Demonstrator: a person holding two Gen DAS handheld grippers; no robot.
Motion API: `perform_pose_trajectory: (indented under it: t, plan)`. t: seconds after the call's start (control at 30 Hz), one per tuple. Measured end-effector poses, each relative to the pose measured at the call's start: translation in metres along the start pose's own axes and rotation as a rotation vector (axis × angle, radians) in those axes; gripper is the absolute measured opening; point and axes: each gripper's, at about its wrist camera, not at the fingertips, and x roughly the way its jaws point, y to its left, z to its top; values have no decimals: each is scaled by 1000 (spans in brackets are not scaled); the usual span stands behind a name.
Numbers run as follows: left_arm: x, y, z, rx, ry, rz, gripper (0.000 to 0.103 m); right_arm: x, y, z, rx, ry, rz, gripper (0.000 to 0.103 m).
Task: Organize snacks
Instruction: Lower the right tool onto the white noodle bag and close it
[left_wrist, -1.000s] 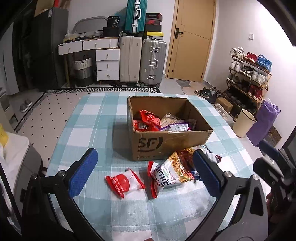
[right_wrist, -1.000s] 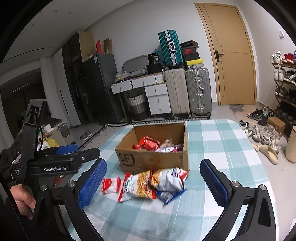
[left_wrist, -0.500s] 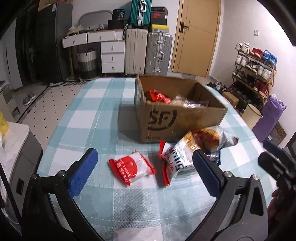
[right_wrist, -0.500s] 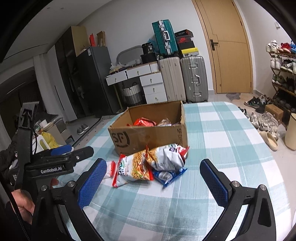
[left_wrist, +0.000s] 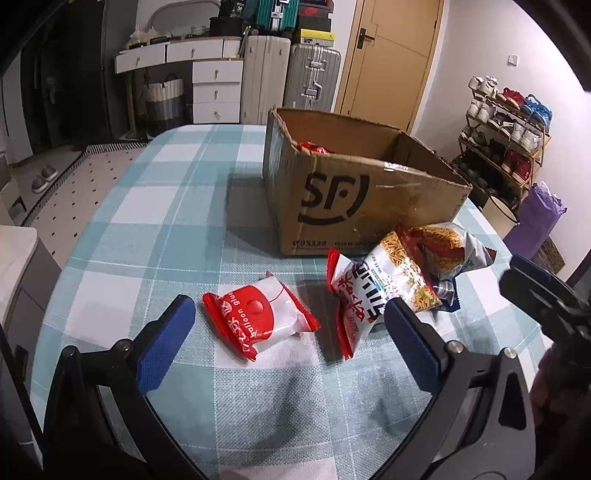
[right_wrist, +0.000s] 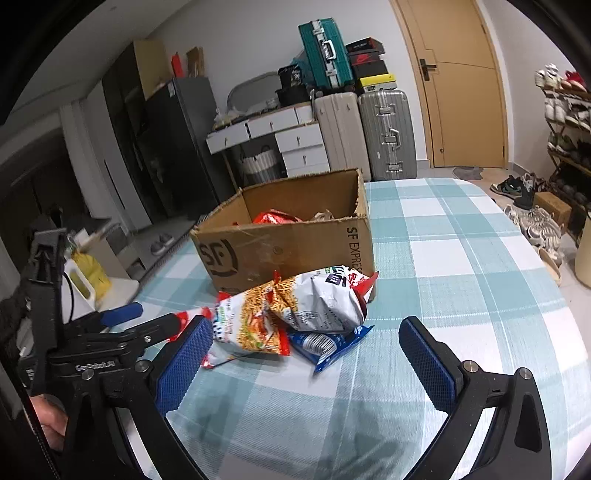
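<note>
An open cardboard box (left_wrist: 354, 199) marked SF stands on the checked table and holds several snack packs. In front of it lie a red-and-white packet (left_wrist: 258, 317), a noodle snack bag (left_wrist: 373, 291), a silver chip bag (left_wrist: 443, 251) and a blue packet (right_wrist: 328, 343) under them. My left gripper (left_wrist: 284, 332) is open and empty, low over the table, its jaws either side of the red-and-white packet. My right gripper (right_wrist: 303, 347) is open and empty, just short of the pile of bags (right_wrist: 295, 310). The box also shows in the right wrist view (right_wrist: 288, 243).
The table (left_wrist: 147, 221) has a teal-and-white checked cloth and a rounded edge. Beyond it stand suitcases (left_wrist: 310, 81), a white drawer unit (left_wrist: 214, 85), a door (left_wrist: 391, 55) and a shoe rack (left_wrist: 506, 140). My left gripper's body (right_wrist: 92, 347) sits at the left in the right wrist view.
Both grippers have moved down and forward toward the loose packs in front of the box. Both stay open. The snacks have not moved.
</note>
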Motion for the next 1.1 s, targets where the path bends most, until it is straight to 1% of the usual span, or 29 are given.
perform_pose_trajectory:
  t: [0.27, 0.43, 0.6, 0.7, 0.83, 0.9, 0.93, 1.03, 1.1]
  plan:
    - [14, 5, -3, -3, 27, -21, 102, 31, -4, 8, -11, 22, 7, 102]
    - [24, 8, -1, -18, 50, -36, 102, 50, -5, 10, -8, 38, -7, 102]
    - [27, 11, 3, -24, 43, -50, 102, 72, -8, 14, -16, 51, -6, 102]
    - [28, 10, 5, -19, 41, -51, 102, 79, -10, 15, 5, 51, 0, 102]
    - [32, 10, 4, -24, 50, -56, 102, 89, -20, 15, 78, 66, 34, 102]
    - [36, 12, 4, -31, 57, -57, 102, 93, -26, 16, 108, 69, 50, 99]
    - [36, 13, 3, -34, 60, -58, 102, 94, -27, 16, 117, 73, 60, 89]
    - [39, 15, 3, -37, 64, -51, 102, 93, -32, 15, 138, 67, 72, 81]
    - [39, 16, 1, -43, 67, -52, 102, 93, -34, 13, 142, 72, 80, 71]
